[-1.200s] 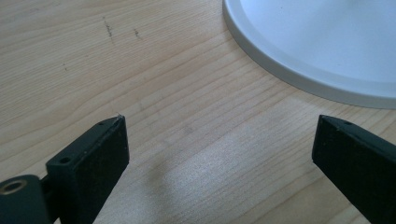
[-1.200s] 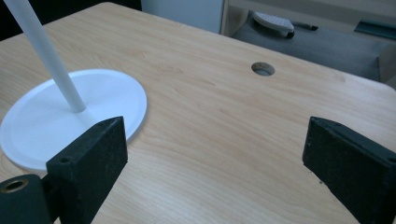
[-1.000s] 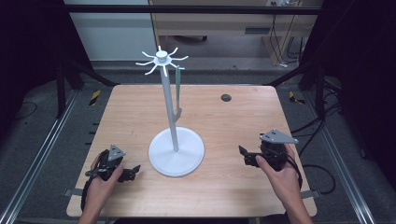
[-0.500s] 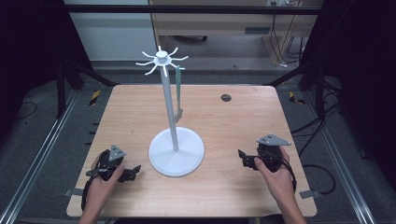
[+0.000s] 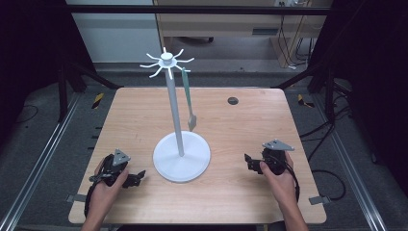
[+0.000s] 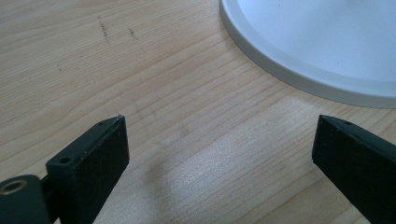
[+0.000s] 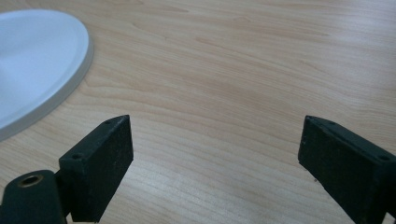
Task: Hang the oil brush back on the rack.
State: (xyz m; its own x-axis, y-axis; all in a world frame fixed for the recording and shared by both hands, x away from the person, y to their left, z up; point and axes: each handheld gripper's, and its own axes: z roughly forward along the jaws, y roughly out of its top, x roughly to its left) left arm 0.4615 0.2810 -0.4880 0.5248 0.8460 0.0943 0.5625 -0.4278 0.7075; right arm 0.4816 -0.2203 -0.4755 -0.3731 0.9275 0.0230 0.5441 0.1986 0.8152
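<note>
right gripper (image 5: pixel 251 163) lowered to table (image 5: pixel 240 125); no writing readable.

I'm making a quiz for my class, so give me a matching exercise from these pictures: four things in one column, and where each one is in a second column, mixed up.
Things:
1. white stand
2. green utensil
3. left gripper
4. small dark disc

Places:
a. lying on the table near its far edge, right of the pole
b. held low over the table, left of the round base
c. standing near the middle of the table
d. hanging from a hook at the top of the stand

Pairs: 1-c, 2-d, 3-b, 4-a
</note>
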